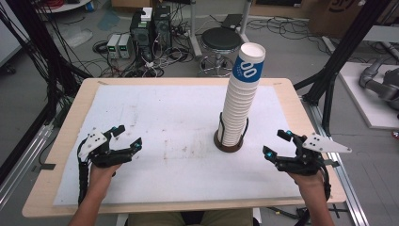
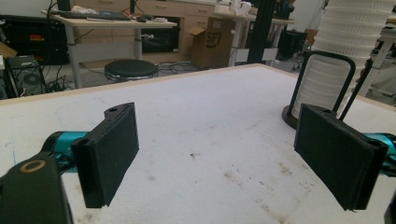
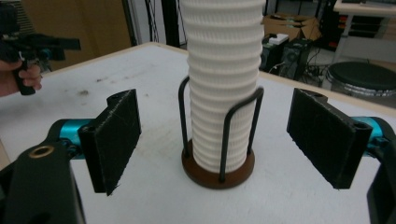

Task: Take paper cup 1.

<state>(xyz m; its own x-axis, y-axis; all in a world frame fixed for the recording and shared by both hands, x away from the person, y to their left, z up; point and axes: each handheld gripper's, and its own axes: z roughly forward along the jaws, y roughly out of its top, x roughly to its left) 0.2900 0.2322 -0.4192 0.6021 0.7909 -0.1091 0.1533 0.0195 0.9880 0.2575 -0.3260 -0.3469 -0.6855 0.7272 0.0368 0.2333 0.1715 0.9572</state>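
A tall stack of white paper cups (image 1: 239, 110), its top cup banded in blue, leans slightly right of the table's middle. It stands in a black wire holder on a round brown base (image 1: 229, 146). My left gripper (image 1: 130, 135) rests low at the table's left, open, with nothing between its pads. My right gripper (image 1: 274, 142) sits to the right of the stack, open and apart from it. In the right gripper view (image 3: 215, 140) the ribbed stack (image 3: 224, 84) and its base (image 3: 205, 175) stand straight ahead between the pads. The left gripper view (image 2: 215, 154) has the stack (image 2: 348, 51) at far right.
A stained white mat (image 1: 164, 141) covers most of the wooden table (image 1: 66, 136). Beyond the far edge are a black stool (image 1: 221, 40), computer towers (image 1: 150, 28) and floor cables. Black frame posts (image 1: 339, 61) flank the table on both sides.
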